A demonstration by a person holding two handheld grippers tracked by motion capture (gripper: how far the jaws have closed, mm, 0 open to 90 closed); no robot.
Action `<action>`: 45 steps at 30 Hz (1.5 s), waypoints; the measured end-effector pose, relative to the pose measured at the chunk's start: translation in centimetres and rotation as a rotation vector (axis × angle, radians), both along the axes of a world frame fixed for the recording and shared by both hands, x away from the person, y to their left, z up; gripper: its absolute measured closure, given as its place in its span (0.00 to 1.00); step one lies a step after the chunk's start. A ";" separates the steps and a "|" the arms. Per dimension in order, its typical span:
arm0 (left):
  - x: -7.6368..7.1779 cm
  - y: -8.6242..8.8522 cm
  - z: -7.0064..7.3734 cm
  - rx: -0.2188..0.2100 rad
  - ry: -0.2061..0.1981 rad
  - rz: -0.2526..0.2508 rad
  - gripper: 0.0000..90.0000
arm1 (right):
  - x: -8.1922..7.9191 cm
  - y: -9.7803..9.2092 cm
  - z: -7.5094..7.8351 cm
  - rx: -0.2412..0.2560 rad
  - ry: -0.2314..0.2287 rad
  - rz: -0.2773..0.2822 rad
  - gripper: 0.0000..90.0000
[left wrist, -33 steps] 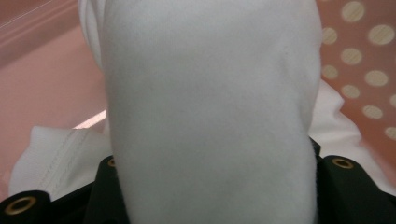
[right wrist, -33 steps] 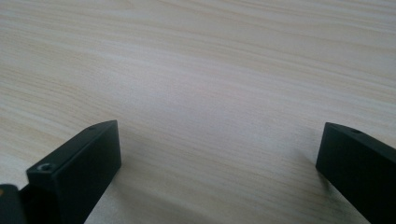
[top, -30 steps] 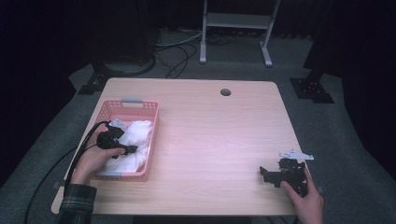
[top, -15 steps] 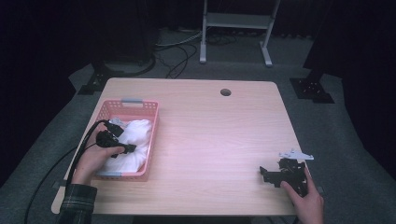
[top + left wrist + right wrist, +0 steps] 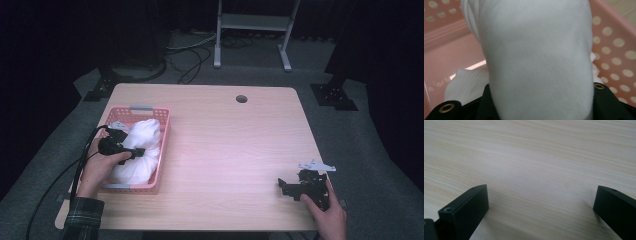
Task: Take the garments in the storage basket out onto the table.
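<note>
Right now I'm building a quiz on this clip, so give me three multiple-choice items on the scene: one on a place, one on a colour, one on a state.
1. Where does the white cloth lie?
A. on the bare table by the round hole
B. in the basket at the table's left
C. on the floor

2. What colour is the basket?
A. pink
B. blue
C. green

3. How do the jaws of the right gripper stand?
A. shut on the cloth
B. shut on nothing
C. wide apart over bare wood

Answers:
1 B, the high view shows the cloth heaped inside the basket, with the left gripper at it.
2 A, its perforated walls show pink in the high view and the left gripper view.
3 C, the right gripper view shows the two black jaws far apart with bare table between them.
</note>
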State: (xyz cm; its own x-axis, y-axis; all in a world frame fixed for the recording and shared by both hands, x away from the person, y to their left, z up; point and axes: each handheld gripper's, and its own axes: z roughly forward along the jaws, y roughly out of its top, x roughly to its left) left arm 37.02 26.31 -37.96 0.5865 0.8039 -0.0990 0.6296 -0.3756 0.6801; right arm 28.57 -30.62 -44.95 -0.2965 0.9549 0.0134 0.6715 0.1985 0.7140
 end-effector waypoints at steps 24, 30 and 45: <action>-2.0 1.8 3.1 -0.259 -0.296 0.088 0.59 | 0.0 0.0 0.0 0.000 0.001 0.000 0.00; -2.7 2.2 3.9 -0.324 -0.371 0.092 0.59 | 0.0 0.0 0.0 0.000 0.001 0.000 0.00; -3.7 2.5 5.8 -0.463 -0.425 0.018 0.59 | 0.0 0.0 0.0 0.000 0.000 0.000 0.00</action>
State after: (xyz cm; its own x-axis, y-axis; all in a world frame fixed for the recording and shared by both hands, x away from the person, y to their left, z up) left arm 33.36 28.76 -32.16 0.6377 0.7438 -0.2003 0.2721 0.0258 0.9619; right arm 28.57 -30.62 -44.96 -0.2966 0.9549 0.0132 0.6713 0.1986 0.7141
